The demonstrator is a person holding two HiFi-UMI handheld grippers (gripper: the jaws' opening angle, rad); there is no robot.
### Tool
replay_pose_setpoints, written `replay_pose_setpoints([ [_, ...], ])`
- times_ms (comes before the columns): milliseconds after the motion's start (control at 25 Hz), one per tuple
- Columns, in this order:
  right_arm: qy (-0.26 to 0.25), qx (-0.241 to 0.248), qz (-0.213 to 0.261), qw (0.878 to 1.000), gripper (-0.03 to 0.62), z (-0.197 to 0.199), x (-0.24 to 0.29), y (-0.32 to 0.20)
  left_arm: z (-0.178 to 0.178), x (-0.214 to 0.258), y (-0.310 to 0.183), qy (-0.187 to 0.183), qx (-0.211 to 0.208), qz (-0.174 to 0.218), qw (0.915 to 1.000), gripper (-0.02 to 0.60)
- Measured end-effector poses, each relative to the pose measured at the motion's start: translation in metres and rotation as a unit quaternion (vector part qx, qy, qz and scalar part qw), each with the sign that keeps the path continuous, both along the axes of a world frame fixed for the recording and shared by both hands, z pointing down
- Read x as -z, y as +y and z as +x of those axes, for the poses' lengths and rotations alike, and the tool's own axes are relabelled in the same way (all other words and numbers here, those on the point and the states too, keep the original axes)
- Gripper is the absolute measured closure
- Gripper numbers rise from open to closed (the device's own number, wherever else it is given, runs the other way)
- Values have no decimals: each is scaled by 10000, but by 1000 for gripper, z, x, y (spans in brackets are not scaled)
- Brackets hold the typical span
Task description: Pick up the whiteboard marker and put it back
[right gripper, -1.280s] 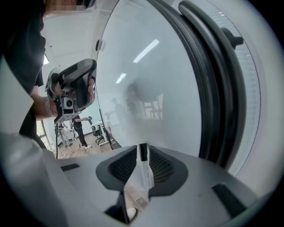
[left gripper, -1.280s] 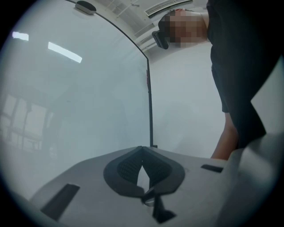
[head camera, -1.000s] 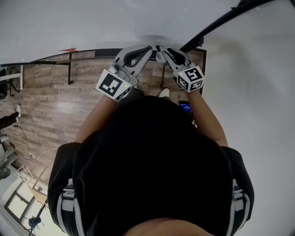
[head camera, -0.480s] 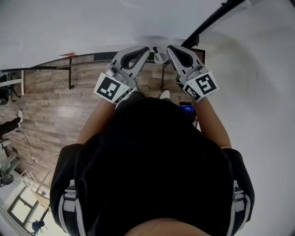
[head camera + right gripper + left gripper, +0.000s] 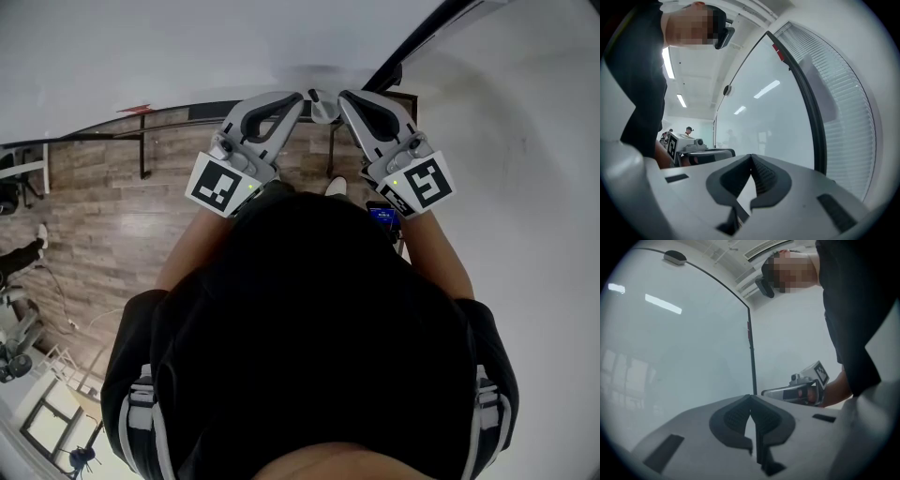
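No whiteboard marker shows in any view. In the head view my left gripper (image 5: 302, 97) and right gripper (image 5: 343, 97) are raised side by side against the whiteboard (image 5: 187, 47), their tips close together. A small pale grey thing (image 5: 322, 108) sits between the tips; I cannot tell what it is. In the left gripper view the left gripper (image 5: 750, 398) is shut with nothing between its pads, and the right gripper's body (image 5: 801, 389) shows beyond it. In the right gripper view the right gripper (image 5: 751, 158) is also shut and empty, facing the glossy board (image 5: 764, 108).
The board's black frame (image 5: 422, 37) runs up to the right, with white wall beyond it. Wooden floor (image 5: 112, 216) lies below, with a white shoe (image 5: 334, 187) and a blue-lit screen (image 5: 380, 217) near my body. Window blinds (image 5: 853, 117) stand right of the board's frame (image 5: 806, 93).
The right gripper has swung its marker cube out to the right and down, and its tip has parted slightly from the left one. The left gripper has shifted a little left.
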State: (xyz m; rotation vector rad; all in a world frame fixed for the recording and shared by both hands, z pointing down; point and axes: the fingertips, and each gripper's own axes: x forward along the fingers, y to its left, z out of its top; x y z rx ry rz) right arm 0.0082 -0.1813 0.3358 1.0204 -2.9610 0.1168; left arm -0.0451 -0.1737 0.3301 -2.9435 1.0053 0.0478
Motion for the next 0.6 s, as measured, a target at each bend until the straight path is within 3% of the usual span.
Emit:
replay_pose_setpoints([
  [600,-22,23,157,9999,594,-7,12,18,14,3,10,241,-149,-216,9994,577],
])
